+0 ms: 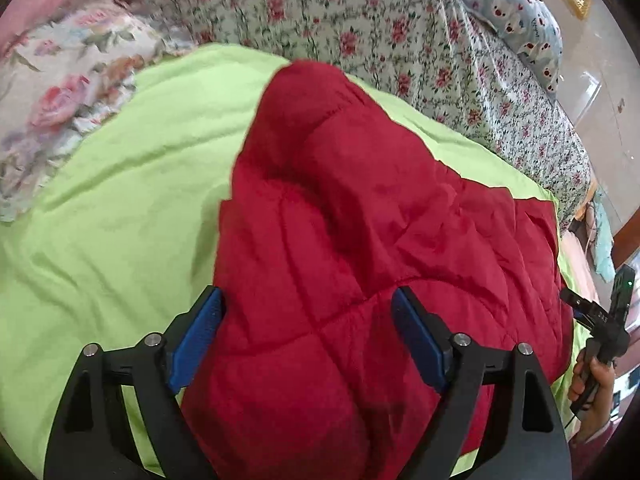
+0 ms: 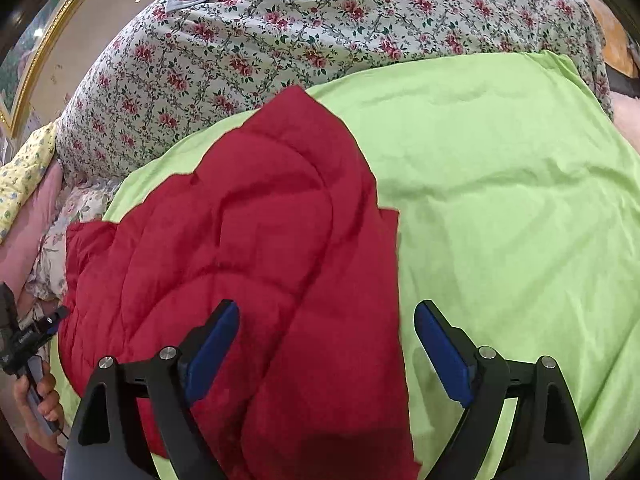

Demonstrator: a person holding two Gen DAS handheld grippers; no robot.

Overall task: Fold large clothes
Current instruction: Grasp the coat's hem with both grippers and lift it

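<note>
The left gripper (image 1: 306,300) is held wide apart above the red quilted jacket (image 1: 360,260), its blue pads (image 1: 200,336) clear of the fabric, nothing clamped. The right gripper (image 2: 326,316) is likewise spread, one finger over the jacket's edge, the other over the green sheet (image 2: 500,200). The jacket is laid in a rumpled fold on that sheet, which is spread across a flowered bedspread (image 2: 260,40). A bear-print pillow (image 1: 520,12) is seen beyond.

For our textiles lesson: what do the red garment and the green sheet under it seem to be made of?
Red garment: probably padded synthetic shell, matte; stitched quilt lines and puffy panels show. Green sheet: thin woven cloth, maybe cotton, matte, with fine creases.
</note>
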